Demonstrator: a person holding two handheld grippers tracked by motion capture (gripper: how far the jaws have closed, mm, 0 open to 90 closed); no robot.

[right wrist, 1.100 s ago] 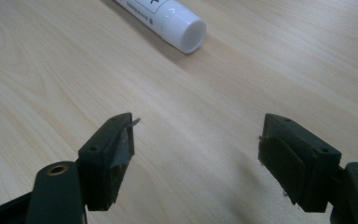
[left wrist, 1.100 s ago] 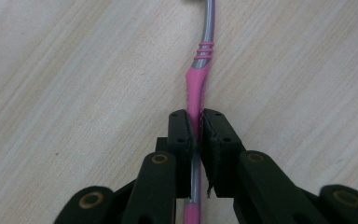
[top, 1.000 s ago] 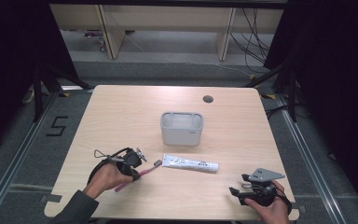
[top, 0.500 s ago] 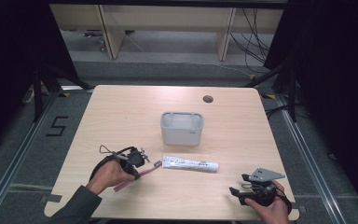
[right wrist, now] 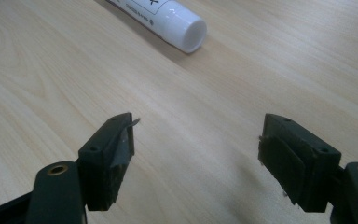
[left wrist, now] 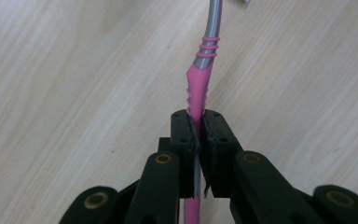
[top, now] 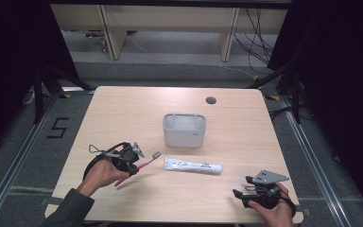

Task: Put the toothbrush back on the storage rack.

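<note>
A pink and grey toothbrush (top: 144, 163) is held just above the table at the front left, bristle end toward the middle. My left gripper (top: 131, 160) is shut on its pink handle (left wrist: 197, 95), both pads pressing on it. A white toothpaste tube (top: 192, 165) lies flat in front of a grey rectangular holder (top: 184, 129) at the table's middle. My right gripper (top: 242, 194) rests near the front right edge, its jaws wide apart with nothing between them. In the right gripper view the tube's white cap (right wrist: 186, 25) lies ahead of my right gripper (right wrist: 200, 144).
A small dark round grommet (top: 211, 100) sits in the light wooden table (top: 123, 109) near its far edge. Metal frame rails run along both sides, and cables hang at the back right. A floor mark reading 5 lies at the left.
My left gripper has lifted a little with the toothbrush, whose head now points more toward the tube. The right gripper has stayed in place.
</note>
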